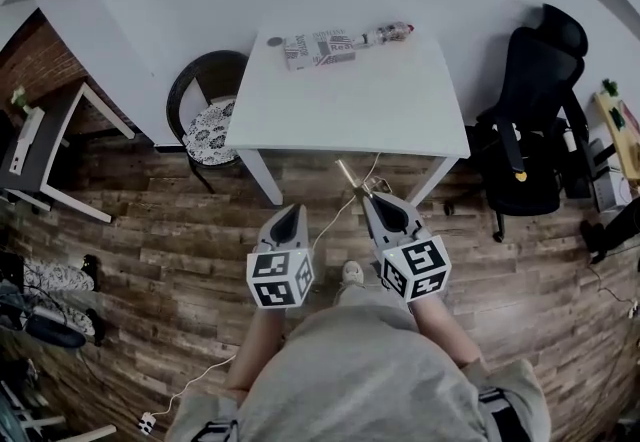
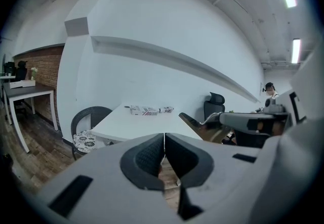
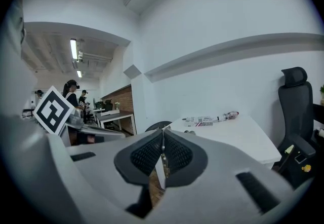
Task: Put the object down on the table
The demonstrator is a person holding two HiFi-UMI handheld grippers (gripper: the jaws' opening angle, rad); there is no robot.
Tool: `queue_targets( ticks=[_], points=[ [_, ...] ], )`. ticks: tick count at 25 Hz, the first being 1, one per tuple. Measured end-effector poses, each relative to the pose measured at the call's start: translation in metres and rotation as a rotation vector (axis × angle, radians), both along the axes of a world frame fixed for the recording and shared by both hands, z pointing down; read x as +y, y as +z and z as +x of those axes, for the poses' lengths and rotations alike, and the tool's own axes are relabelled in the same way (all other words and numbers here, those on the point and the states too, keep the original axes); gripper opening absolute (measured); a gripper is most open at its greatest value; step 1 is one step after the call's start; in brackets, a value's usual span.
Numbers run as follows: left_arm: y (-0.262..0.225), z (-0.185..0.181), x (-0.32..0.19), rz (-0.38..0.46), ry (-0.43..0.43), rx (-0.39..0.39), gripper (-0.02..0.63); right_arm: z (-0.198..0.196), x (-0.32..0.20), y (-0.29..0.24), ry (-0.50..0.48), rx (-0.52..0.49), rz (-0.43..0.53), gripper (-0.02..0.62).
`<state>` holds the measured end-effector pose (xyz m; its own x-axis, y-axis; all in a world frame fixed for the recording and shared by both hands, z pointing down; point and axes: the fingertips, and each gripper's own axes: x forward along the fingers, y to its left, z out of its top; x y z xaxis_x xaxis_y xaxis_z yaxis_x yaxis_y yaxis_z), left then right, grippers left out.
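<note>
Facing table point(image 1: 350, 105) and chair point(image 1: 212, 130), right tool point(image 1: 368, 194) pinches thin rod point(image 1: 346, 173); left tool point(image 1: 291, 211) closed.

Office chair point(image 1: 528, 120): black, at right, on wood floor point(image 1: 160, 250).
Round chair point(image 1: 190, 75): dark frame, patterned cushion point(image 1: 212, 133), at left.
Carton point(image 1: 318, 48): lying flat, bottle point(image 1: 388, 32) just beside.

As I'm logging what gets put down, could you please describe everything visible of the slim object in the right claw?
The slim, flat, brownish-gold strip looks like wood or brass. The right claw is shut on one end, and the rest juts forward in the air, its tip near the front edge of the white table.
</note>
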<state>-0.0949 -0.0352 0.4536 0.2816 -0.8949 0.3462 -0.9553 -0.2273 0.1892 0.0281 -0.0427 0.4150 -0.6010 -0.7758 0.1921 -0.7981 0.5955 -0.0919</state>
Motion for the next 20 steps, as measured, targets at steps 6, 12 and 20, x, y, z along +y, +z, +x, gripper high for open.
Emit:
queue_targets(
  ticks=[6,12,20],
  points=[
    [-0.001,0.001,-0.052,-0.008,-0.042,-0.001,0.009,0.002,-0.059,-0.001,-0.039,0.004,-0.004,0.008],
    [0.0,0.004,-0.1,-0.017,-0.084,0.003,0.009,0.006,-0.113,-0.001,-0.074,0.009,-0.009,0.009],
    [0.009,0.015,-0.149,-0.026,-0.122,0.01,0.009,0.017,-0.167,0.012,-0.11,0.016,-0.025,0.008]
  ],
)
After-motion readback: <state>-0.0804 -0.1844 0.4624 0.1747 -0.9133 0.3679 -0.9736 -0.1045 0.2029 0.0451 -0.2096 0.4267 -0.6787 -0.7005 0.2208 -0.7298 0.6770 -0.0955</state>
